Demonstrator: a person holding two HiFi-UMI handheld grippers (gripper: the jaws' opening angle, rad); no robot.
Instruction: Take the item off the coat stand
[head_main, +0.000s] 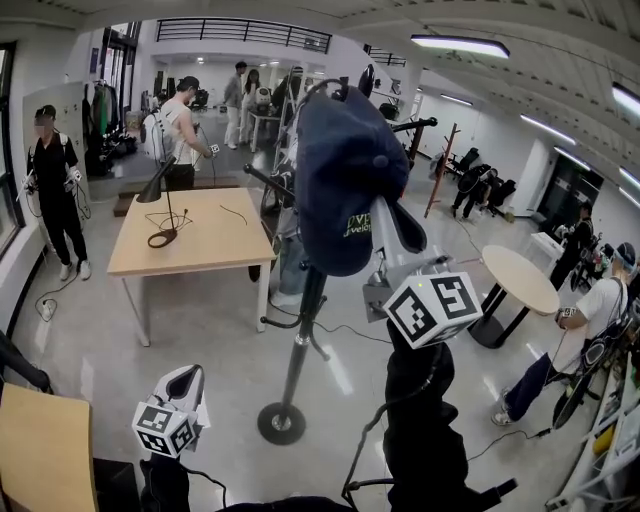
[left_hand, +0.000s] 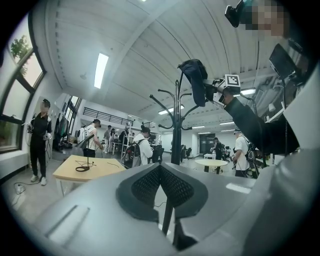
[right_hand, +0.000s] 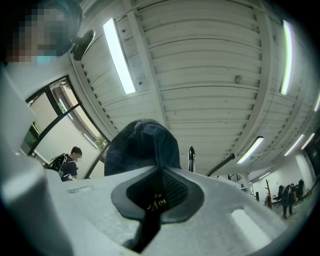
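A dark blue cap (head_main: 340, 180) with yellow lettering sits at the top of the black coat stand (head_main: 303, 325). My right gripper (head_main: 398, 238) is raised beside it and shut on the cap's brim. In the right gripper view the cap (right_hand: 142, 147) fills the space just beyond the jaws, its lettering pinched between the pads, with a hook tip (right_hand: 191, 155) to its right. Whether the cap still rests on a hook is hidden. My left gripper (head_main: 188, 380) hangs low at the left, shut and empty. From there I see the coat stand (left_hand: 176, 125), the cap (left_hand: 196, 80) and the right gripper (left_hand: 216, 93).
A wooden table (head_main: 215, 245) with a desk lamp (head_main: 160, 200) stands to the back left. A round table (head_main: 520, 280) is at the right, with a person (head_main: 590, 325) beside it. Several people stand further back. The stand's round base (head_main: 282, 423) sits on the floor among cables.
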